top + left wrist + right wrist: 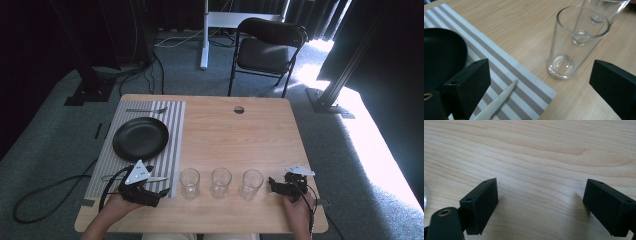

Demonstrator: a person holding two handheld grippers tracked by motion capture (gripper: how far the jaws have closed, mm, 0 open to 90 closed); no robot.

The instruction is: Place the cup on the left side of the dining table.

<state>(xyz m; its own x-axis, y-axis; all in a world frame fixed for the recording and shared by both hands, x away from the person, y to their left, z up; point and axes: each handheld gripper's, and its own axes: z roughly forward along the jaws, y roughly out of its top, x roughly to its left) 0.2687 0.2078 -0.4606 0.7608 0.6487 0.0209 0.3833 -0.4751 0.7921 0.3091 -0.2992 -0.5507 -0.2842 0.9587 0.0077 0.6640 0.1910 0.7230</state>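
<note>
We hold the left gripper (159, 192) with jaws apart over the striped placemat (167, 130), a knife (496, 102) between them, the nearest glass (574, 42) just ahead. Our right gripper (273, 184) gapes empty above bare tabletop (536, 152).

**What's cut off or hard to make out here**

In the left gripper view the black plate (441, 52) runs off the left edge, and the knife (496, 102) is chopped by the bottom edge with its handle out of frame. A second glass (604, 11) gets clipped at the top right corner. In the right gripper view a sliver of something shiny (424, 197) pokes in at the left edge, can't tell what. From the high view the person's forearms are cut off at the bottom.
</note>
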